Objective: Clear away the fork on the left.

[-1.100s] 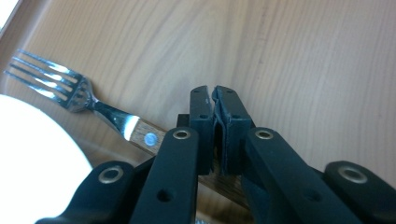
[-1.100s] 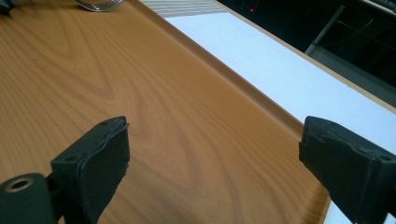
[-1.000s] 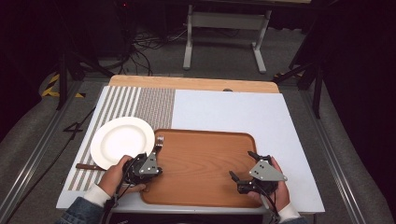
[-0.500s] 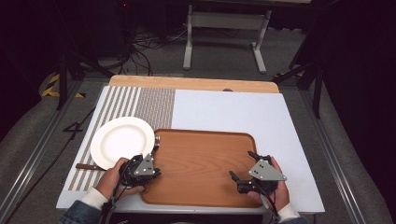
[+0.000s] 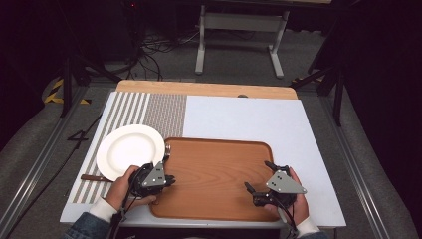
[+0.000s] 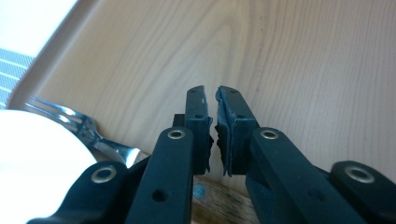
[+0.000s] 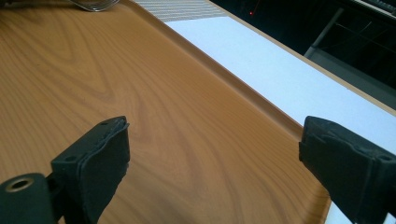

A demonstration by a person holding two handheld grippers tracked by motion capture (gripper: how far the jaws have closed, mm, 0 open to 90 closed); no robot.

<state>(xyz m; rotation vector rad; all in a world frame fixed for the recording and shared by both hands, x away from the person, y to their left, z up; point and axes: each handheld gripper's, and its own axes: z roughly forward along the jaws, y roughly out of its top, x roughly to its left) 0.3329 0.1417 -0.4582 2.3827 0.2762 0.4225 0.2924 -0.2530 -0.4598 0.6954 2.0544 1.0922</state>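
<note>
High view shows the worktop (image 5: 259,119), covered in white with a striped grey mat (image 5: 144,109) at its left. A wooden tray (image 5: 214,174) lies at the near middle, its flat inside bare. Just left of the tray sits a round white plate (image 5: 127,149) on the mat. A fork (image 5: 167,148) rests between plate and tray at the tray's far left corner, and a brown-handled utensil (image 5: 94,178) pokes out from the plate's near edge. The left gripper (image 5: 169,179), held in a hand (image 5: 122,189), sits over the tray's left rim, jaws nearly together on nothing. The right gripper (image 5: 259,177) hovers over the tray's right part, jaws wide apart.
</note>
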